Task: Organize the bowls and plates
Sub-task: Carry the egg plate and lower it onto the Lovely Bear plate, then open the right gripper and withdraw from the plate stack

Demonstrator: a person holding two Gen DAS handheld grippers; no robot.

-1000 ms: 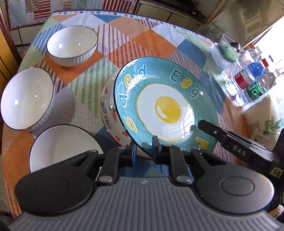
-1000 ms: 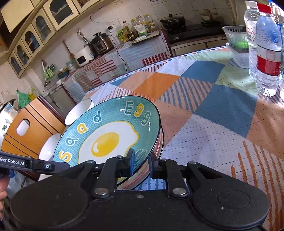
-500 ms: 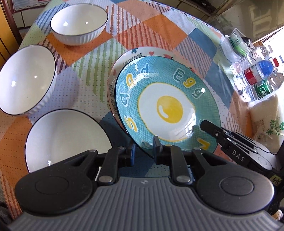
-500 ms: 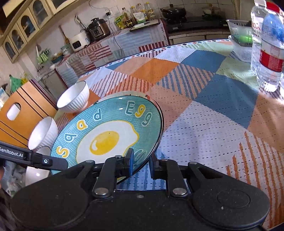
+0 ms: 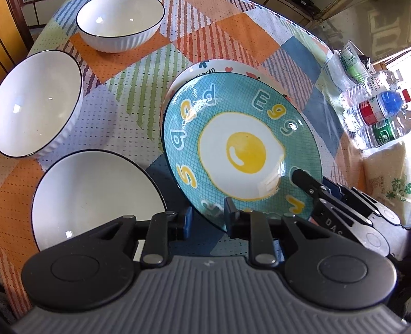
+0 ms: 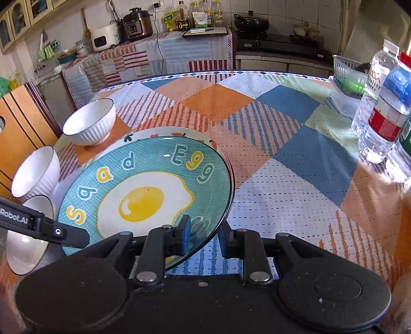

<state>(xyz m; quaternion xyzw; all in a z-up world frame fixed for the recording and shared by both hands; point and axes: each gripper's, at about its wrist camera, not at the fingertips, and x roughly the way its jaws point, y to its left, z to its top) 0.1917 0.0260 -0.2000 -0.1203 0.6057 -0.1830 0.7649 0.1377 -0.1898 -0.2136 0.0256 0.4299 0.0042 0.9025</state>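
A teal plate with a fried egg picture [image 5: 241, 151] [image 6: 143, 195] is held tilted just above a white patterned plate [image 5: 218, 68] [image 6: 174, 132] on the table. My left gripper [image 5: 208, 218] is shut on the teal plate's near rim. My right gripper [image 6: 203, 235] is shut on its rim at the other side and shows in the left wrist view [image 5: 323, 203]. Three white ribbed bowls stand to the left: far [image 5: 118, 23] [image 6: 88, 126], middle [image 5: 36, 102] [image 6: 34, 170], near [image 5: 92, 203] [image 6: 25, 244].
Water bottles [image 5: 377, 110] [image 6: 385, 110] and a clear basket [image 6: 346, 77] stand at the table's right side. A bag of rice [image 5: 388, 179] lies near them. A wooden chair [image 6: 23, 115] stands at the left edge. A kitchen counter is behind the table.
Both grippers have lowered the teal plate toward the patterned plate and brought it nearer to level. The view has moved closer over the table.
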